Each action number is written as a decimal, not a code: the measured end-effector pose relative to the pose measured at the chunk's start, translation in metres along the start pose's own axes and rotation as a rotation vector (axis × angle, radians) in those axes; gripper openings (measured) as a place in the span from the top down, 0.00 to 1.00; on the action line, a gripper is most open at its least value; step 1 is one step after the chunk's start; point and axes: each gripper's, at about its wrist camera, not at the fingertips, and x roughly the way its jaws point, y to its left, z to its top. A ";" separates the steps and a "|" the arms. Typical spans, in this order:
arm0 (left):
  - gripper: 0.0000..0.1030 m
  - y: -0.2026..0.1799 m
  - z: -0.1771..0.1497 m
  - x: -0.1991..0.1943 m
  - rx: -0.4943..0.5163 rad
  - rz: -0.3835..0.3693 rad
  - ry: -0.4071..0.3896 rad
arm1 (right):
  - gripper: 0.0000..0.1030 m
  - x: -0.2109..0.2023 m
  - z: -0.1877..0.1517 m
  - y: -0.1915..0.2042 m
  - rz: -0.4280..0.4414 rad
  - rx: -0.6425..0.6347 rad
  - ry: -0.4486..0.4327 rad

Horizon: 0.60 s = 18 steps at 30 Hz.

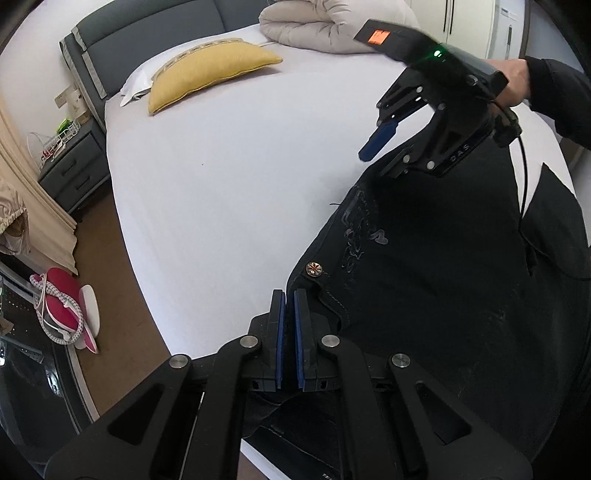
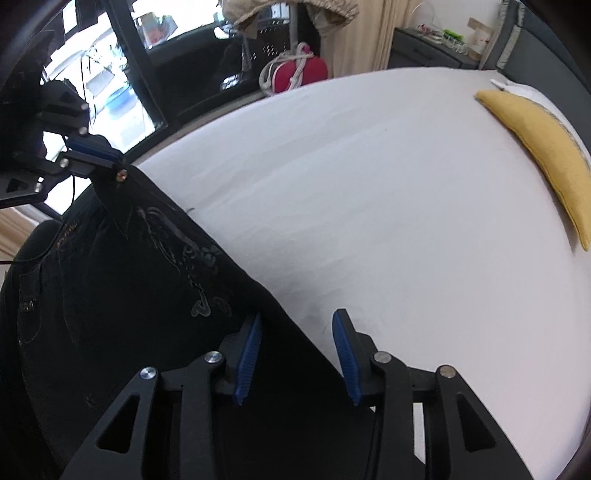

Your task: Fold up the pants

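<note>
While spread over the near right part of the wide bed with the pale grey sheet (image 1: 229, 177), black denim pants with tonal embroidery (image 1: 424, 295) lying with waistband edge toward the left and long axis running away toward the right gripper side. Beyond, at the head end: rolled beige quilt (image 1: 325, 26), mustard-yellow fabric pillow (image 1: 207, 70); both well apart from the garment.

Left gripper (image 1: 289, 321): blue-padded fingers (image 1: 300, 332) drawn close together, only a narrow slit between, at the waistband corner just beside the small round metal button (image 1: 313, 268). Right wrist view suggests the same corner pinched and raised slightly, fabric (image 2: 122, 277) hanging from the left gripper (image 2: 94, 157) there; judged clamped on the pants, though cloth between the pads not plainly visible.

Right gripper (image 2: 297, 354): fingers (image 2: 248, 362) spread apart, holding nothing. One pad over black fabric, the other over bare sheet, straddling the garment's outer edge. In the left wrist view, right gripper (image 1: 384, 147) hovering at the far end of the same edge.

Deciding relation: garment edge passing between the right gripper's separated pads, running diagonally from there to the left gripper. Closing on this edge likely required next, then lifting both ends together for the fold. Risk: catching only the top layer.
</note>
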 end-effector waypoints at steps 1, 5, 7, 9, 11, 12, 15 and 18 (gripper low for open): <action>0.97 -0.014 -0.002 -0.013 -0.004 -0.004 -0.004 | 0.58 0.003 0.000 -0.002 0.007 -0.005 0.012; 0.97 -0.021 -0.005 -0.010 -0.019 -0.011 -0.013 | 0.88 0.008 -0.003 -0.001 0.042 -0.011 0.027; 0.97 -0.019 -0.006 -0.008 -0.028 -0.013 -0.013 | 0.92 0.006 -0.006 0.002 0.048 -0.005 0.015; 0.97 -0.017 -0.008 -0.007 -0.048 -0.019 -0.012 | 0.93 0.000 -0.010 0.002 0.051 0.018 -0.003; 0.97 -0.015 -0.011 -0.008 -0.075 -0.030 -0.014 | 0.94 -0.009 -0.016 0.003 0.061 0.050 -0.042; 0.97 -0.015 -0.012 -0.009 -0.086 -0.036 -0.015 | 0.94 -0.014 -0.019 0.004 0.063 0.068 -0.065; 0.97 -0.020 -0.017 -0.014 -0.105 -0.041 -0.014 | 0.94 -0.027 -0.028 0.009 0.070 0.129 -0.125; 0.97 -0.031 -0.021 -0.024 -0.111 -0.046 -0.017 | 0.94 -0.032 -0.034 0.020 0.084 0.166 -0.166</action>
